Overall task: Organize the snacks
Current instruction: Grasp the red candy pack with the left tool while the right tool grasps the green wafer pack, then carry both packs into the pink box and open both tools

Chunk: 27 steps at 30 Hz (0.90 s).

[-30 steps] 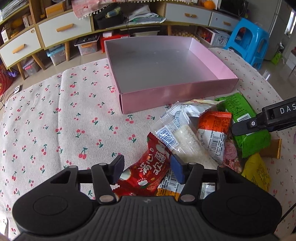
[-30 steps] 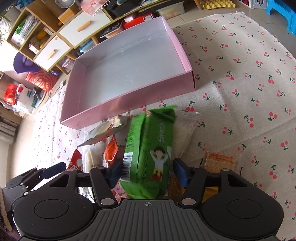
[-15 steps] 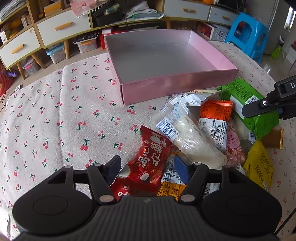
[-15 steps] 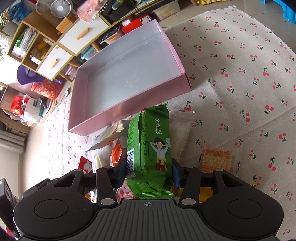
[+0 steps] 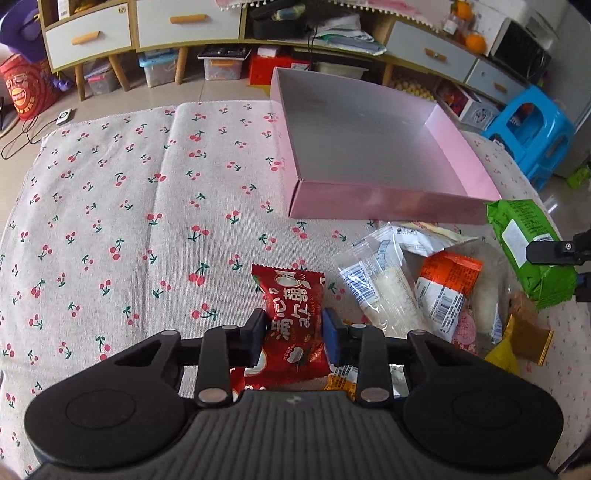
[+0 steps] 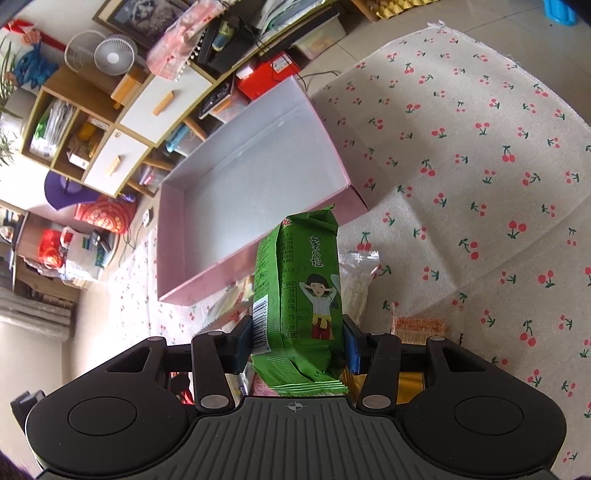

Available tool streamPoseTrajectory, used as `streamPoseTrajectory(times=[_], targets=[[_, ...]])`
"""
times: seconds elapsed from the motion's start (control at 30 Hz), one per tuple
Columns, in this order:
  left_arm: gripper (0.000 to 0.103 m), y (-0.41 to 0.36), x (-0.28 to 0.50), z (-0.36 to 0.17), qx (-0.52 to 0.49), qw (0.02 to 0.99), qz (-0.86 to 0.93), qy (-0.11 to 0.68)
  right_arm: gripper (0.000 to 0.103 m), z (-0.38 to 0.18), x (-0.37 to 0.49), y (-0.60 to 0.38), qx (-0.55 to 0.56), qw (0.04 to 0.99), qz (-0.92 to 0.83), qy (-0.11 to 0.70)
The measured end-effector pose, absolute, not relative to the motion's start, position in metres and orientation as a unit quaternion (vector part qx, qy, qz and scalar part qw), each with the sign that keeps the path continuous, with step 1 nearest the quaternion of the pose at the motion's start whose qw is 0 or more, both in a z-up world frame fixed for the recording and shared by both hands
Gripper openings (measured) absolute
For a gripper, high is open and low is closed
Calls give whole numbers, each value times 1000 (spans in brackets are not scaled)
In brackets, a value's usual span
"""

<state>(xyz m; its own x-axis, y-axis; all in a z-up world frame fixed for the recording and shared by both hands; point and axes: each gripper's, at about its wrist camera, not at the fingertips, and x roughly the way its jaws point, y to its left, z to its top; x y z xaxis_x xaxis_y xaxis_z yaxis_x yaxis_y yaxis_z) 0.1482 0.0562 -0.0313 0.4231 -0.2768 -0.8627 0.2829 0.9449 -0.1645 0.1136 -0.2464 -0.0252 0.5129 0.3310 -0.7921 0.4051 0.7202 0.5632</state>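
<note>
1. A table covered by a cream cloth printed with small red cherries (image 5: pixel 122 206) fills most of both wrist views.
2. A wide, shallow pink cardboard box (image 5: pixel 373 205) with a pale grey inside sits on the far side of the cloth. Nothing lies in it.
3. The left gripper (image 5: pixel 293 334) points down at the near edge of a pile of snacks. Its two black fingers are clamped on a red foil snack packet with white lettering (image 5: pixel 293 321), one pad pressing each long side.
4. To the right of the red packet, loose on the cloth, lie a clear plastic packet of white rice crackers (image 5: pixel 384 295), an orange and white packet with a barcode (image 5: pixel 445 288), a yellow packet (image 5: pixel 504 354) and a small gold foil square (image 5: pixel 532 338). They overlap in a heap just in front of the box's near wall.
5. The right gripper (image 6: pixel 297 341) grips a green snack packet showing a cartoon child (image 6: pixel 303 295). Its pads squeeze the packet's two sides near the lower end.
6. The green packet stands on end between the fingers, its top tipped toward the box's near right corner, above the heap of snacks.
7. In the left wrist view the same green packet (image 5: pixel 528 251) shows at the right edge, with a black finger of the right gripper across it.
8. Behind the table are wooden shelves with white drawers (image 5: pixel 92 33) and a blue plastic stool (image 5: pixel 532 136).
</note>
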Motion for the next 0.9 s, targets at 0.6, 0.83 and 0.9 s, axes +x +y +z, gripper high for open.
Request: streamPoseTrajectory(times=[0.6,0.83,0.9], targets=[[30,38,175,6,-68,882,-129,448,47,-15,144,-270,436,786,-11,438],[30,1,208,9,-30,892,-144,428,47,-27,173,-280,431,812,12,392],[30,-6,217,3,-29,891,-150,427,47,-32,180,-279,415,822,13,391]])
